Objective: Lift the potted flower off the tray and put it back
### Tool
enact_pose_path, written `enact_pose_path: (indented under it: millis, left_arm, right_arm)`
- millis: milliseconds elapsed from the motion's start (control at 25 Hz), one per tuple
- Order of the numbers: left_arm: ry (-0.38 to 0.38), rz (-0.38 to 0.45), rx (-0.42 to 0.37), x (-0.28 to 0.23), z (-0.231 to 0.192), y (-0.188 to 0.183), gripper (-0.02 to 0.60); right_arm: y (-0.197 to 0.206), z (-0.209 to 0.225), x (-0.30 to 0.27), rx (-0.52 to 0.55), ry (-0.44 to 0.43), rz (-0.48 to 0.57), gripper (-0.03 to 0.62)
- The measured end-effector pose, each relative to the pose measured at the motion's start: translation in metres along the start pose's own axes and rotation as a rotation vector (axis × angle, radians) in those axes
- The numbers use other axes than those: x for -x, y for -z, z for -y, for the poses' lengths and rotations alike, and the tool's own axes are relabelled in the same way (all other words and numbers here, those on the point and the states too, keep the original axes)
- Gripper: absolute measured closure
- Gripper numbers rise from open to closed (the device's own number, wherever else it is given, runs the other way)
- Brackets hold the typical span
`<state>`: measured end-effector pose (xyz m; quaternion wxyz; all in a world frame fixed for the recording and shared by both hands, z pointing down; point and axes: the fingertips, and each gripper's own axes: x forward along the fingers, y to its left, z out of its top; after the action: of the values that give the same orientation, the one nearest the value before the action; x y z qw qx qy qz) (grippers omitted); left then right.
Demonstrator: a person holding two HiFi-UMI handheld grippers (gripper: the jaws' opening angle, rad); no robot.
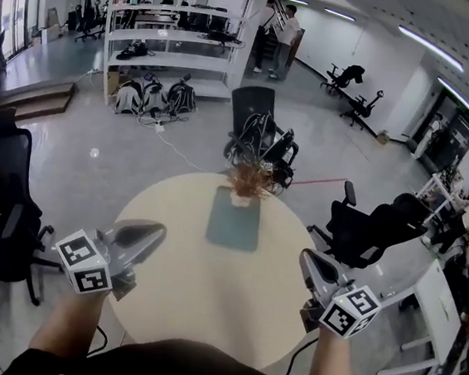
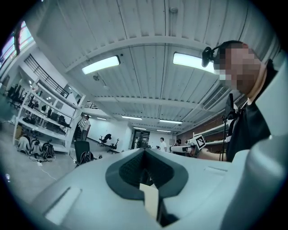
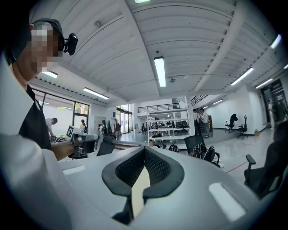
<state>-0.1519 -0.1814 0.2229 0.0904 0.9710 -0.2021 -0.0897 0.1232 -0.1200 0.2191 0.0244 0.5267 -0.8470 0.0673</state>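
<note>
Closed, empty left gripper (image 1: pixel 160 231), right gripper (image 1: pixel 305 257) likewise; potted flower (image 1: pixel 244 184) stands on tray (image 1: pixel 233 222) far end.

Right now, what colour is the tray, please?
The tray is dark teal; head view shows it best.

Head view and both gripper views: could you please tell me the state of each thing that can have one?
Tray: lying flat on the table.
Potted flower: upright, at the tray's far end, not held.
Left gripper: shut, nothing between its jaws.
Right gripper: shut, nothing between its jaws.
</note>
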Motion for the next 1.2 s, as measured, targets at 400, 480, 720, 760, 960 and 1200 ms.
enact_pose_path:
  millis: [400,480,720,760,960,1200]
  left_arm:
    - [-0.08,0.007,0.006,-0.005,0.125,0.025,0.583]
    - [-0.081,0.005,0.007,-0.007,0.133,0.029,0.583]
    - [-0.07,-0.002,0.0,-0.005,0.147,0.025,0.583]
    - [-0.07,-0.003,-0.002,-0.004,0.148,0.025,0.583]
    - [-0.074,-0.007,-0.006,0.002,0.146,0.026,0.583]
    - [-0.058,-0.018,-0.007,0.007,0.144,0.024,0.583]
  right_arm:
    - [0.019,-0.011,0.08,-0.027,-0.126,-0.012,0.58]
    - [0.022,-0.014,0.087,-0.015,-0.132,-0.007,0.582]
    - [0.02,-0.029,0.093,0.01,-0.15,-0.001,0.582]
    - [0.019,-0.031,0.092,0.015,-0.152,0.0,0.582]
    - [0.021,-0.039,0.092,0.04,-0.159,0.005,0.582]
    - [0.019,-0.046,0.09,0.045,-0.152,0.011,0.583]
